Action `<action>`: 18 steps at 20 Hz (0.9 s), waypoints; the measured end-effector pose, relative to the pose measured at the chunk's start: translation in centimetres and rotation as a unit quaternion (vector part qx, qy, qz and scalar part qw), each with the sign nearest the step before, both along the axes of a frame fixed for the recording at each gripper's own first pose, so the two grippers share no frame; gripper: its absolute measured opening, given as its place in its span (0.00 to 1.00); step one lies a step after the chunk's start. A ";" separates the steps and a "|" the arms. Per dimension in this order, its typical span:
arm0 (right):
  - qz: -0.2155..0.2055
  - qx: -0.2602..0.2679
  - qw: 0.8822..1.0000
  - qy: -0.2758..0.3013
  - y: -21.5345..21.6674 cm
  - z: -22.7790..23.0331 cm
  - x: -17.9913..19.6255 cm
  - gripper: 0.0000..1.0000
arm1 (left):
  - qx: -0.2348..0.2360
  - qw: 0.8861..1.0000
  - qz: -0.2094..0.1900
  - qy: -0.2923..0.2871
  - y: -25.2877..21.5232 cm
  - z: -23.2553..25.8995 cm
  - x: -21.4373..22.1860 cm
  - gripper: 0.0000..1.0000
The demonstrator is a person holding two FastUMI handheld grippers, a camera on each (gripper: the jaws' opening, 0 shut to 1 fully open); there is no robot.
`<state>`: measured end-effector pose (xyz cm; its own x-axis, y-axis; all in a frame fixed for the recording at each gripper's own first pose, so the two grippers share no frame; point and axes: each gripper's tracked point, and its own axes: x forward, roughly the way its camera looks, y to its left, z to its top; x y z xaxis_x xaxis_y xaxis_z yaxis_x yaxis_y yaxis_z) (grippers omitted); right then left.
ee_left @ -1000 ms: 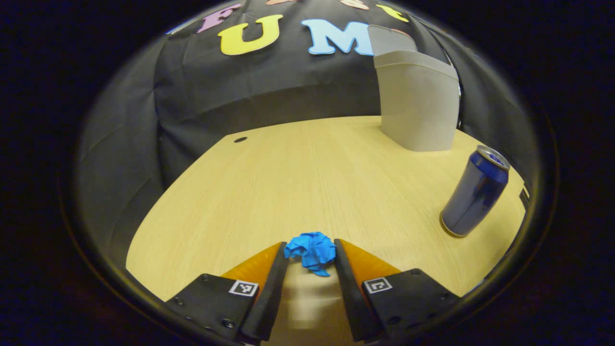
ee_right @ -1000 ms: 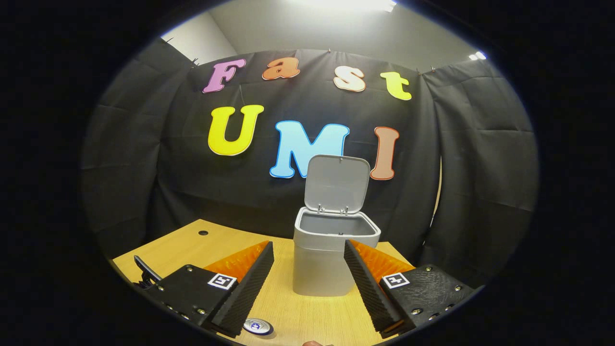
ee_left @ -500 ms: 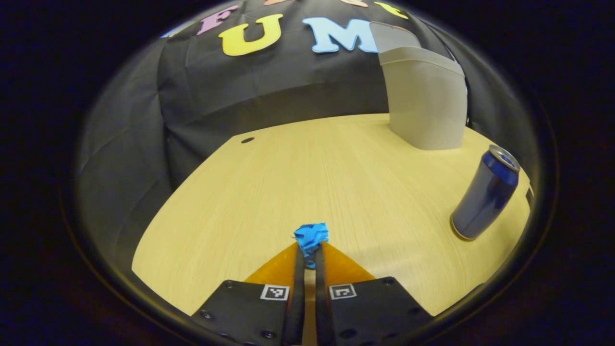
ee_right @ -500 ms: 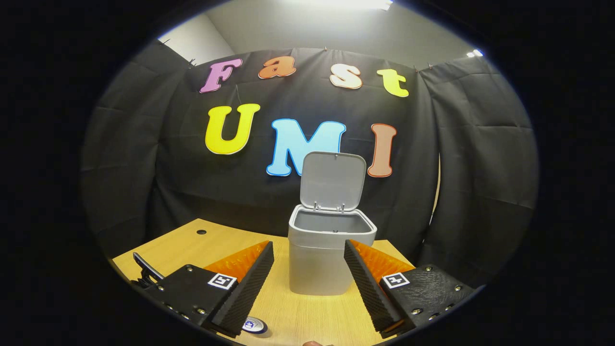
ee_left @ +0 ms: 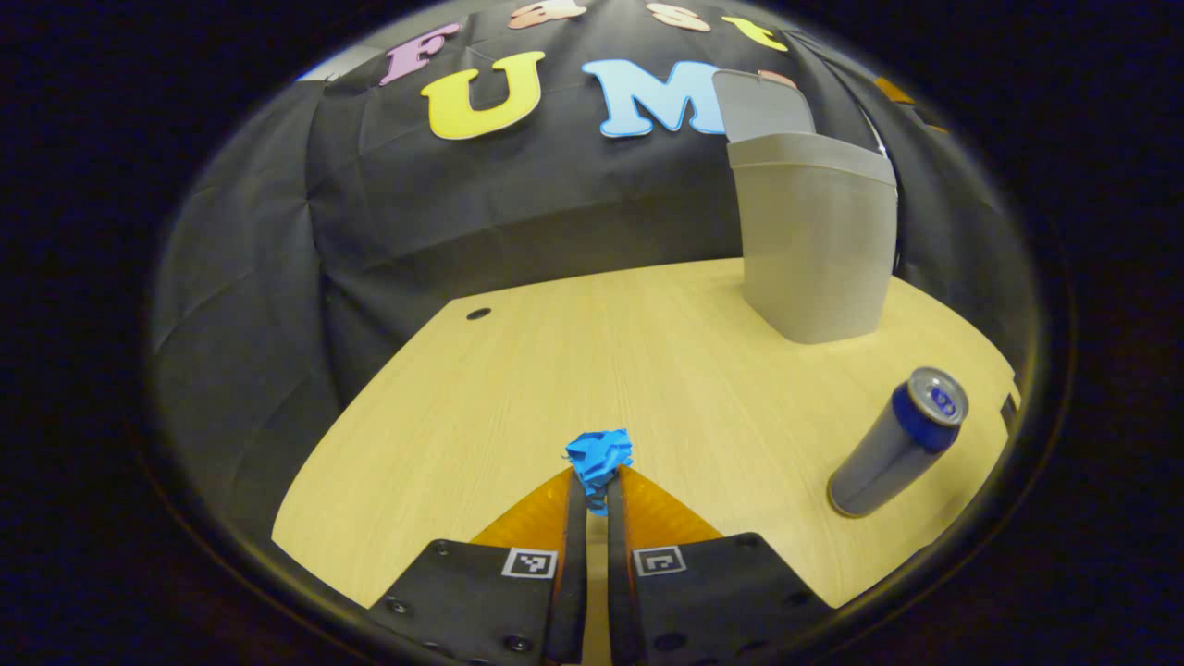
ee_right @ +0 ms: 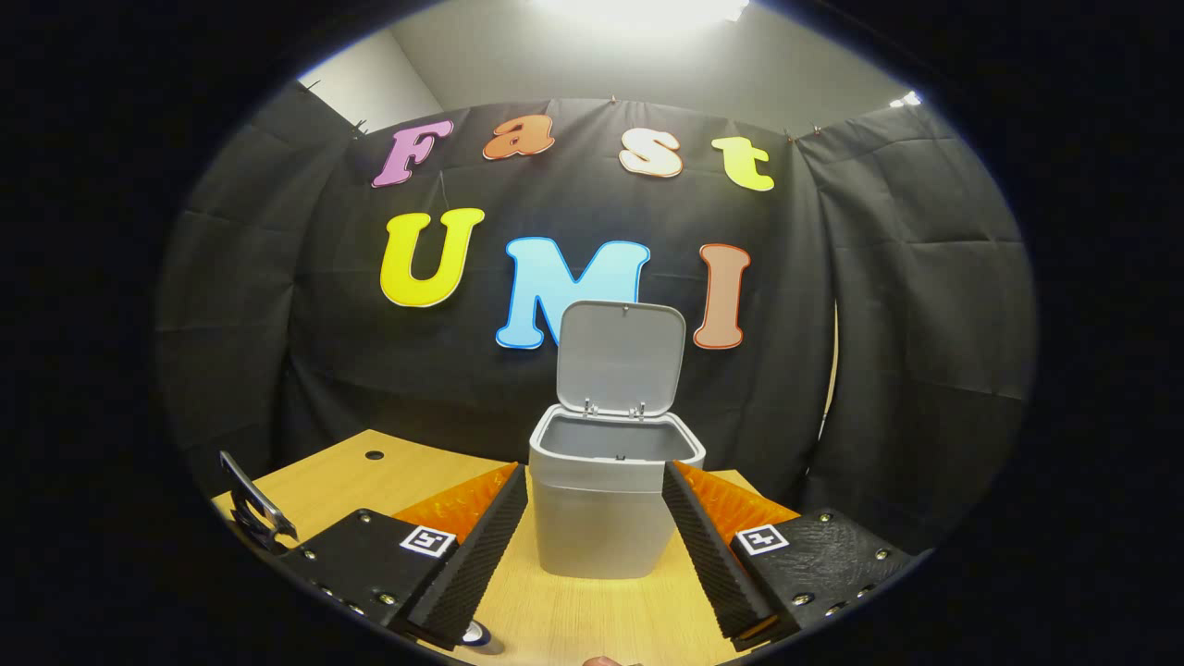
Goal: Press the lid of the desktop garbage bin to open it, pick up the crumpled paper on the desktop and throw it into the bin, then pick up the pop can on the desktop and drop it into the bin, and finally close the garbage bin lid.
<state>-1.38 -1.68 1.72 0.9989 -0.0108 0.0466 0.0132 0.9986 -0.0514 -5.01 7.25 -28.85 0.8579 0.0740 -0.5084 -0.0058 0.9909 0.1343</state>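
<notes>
Crumpled paper now lifted in left hand-held gripper.

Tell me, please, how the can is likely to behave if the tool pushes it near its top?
The can stands upright, tall and narrow on the smooth table, so it would probably tip. Being round, it would likely roll afterwards. Its weight is unclear.

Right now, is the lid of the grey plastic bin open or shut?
Open. The grey plastic bin's hinged lid stands upright behind its rim, and the right gripper view looks into the hollow top.
</notes>
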 end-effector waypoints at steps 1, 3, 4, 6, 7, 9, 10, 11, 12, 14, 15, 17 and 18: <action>0.000 0.000 1.000 -0.003 -0.4 0.1 0.1 0.94 | -0.003 1.000 -0.001 -0.008 -0.3 1.2 0.5 0.16; -0.004 0.002 1.000 -0.013 -1.2 0.5 0.1 0.94 | -0.011 0.999 -0.005 -0.031 -1.2 4.0 1.9 0.18; -0.006 0.000 1.000 -0.018 -1.6 0.7 0.1 0.95 | -0.015 0.999 -0.008 -0.045 -1.7 5.5 2.6 0.18; -0.014 -0.009 1.000 -0.024 -2.4 0.8 0.0 0.95 | -0.027 0.997 -0.016 -0.066 -3.0 8.2 4.2 0.16; -0.017 -0.012 0.999 -0.025 -2.8 0.6 0.0 0.95 | -0.034 0.996 -0.022 -0.076 -3.8 9.4 4.9 0.16; -0.019 -0.009 0.999 -0.025 -3.4 0.6 -0.1 0.95 | -0.043 0.994 -0.034 -0.098 -5.5 11.8 6.5 0.16; -0.021 -0.007 0.999 -0.023 -3.8 0.6 -0.1 0.95 | -0.045 0.992 -0.040 -0.107 -6.3 12.8 7.0 0.18; -0.024 -0.005 0.999 -0.023 -4.2 0.6 -0.2 0.95 | -0.050 0.991 -0.047 -0.116 -7.2 13.9 7.7 0.18; -0.027 -0.004 0.999 -0.024 -4.6 0.7 -0.3 0.95 | -0.059 0.989 -0.053 -0.124 -8.2 15.0 8.3 0.16; -0.033 -0.004 0.999 -0.020 -5.5 0.5 -0.4 0.95 | -0.073 0.986 -0.065 -0.138 -10.2 17.0 9.4 0.16; -0.038 -0.003 0.999 -0.020 -6.1 0.4 -0.5 0.95 | -0.077 0.984 -0.071 -0.146 -11.1 17.8 9.8 0.16; -0.047 0.004 0.999 -0.018 -7.0 0.2 -0.7 0.95 | -0.087 0.980 -0.084 -0.161 -13.0 19.6 11.3 0.16; -0.051 0.008 0.998 -0.019 -7.5 0.1 -0.9 0.95 | -0.093 0.978 -0.090 -0.167 -14.0 20.3 11.8 0.18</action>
